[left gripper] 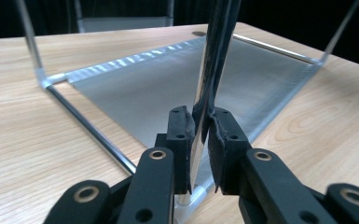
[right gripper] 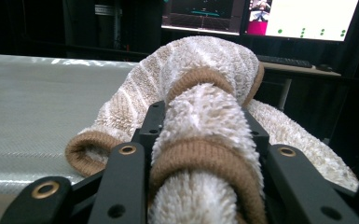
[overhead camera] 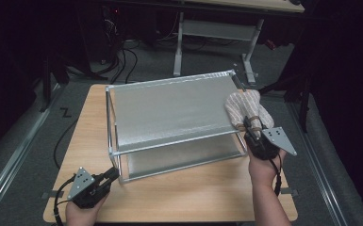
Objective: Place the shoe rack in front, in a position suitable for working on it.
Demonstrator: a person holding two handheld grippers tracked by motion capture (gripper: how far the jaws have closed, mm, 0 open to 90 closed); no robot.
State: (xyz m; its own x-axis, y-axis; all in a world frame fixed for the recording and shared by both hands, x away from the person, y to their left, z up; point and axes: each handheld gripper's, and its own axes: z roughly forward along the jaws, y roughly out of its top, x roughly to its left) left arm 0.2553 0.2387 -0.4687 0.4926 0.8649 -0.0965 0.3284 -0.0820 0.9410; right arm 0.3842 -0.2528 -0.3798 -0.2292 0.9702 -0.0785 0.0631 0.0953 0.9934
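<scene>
The left tongs (left gripper: 199, 140) are clamped tight on the near corner post (left gripper: 210, 79) of the metal rack (overhead camera: 169, 113) on the bench (overhead camera: 179, 197). The right tongs (right gripper: 205, 135) grip fuzzy beige socks (right gripper: 205, 93) at the rack's top shelf edge.

Fluffy cream cloth socks (right gripper: 205, 121) with ribbed tan cuffs between the claw's pads, matt silvery metal rack (overhead camera: 169, 113), pale wood-grain table (overhead camera: 193, 197)
</scene>
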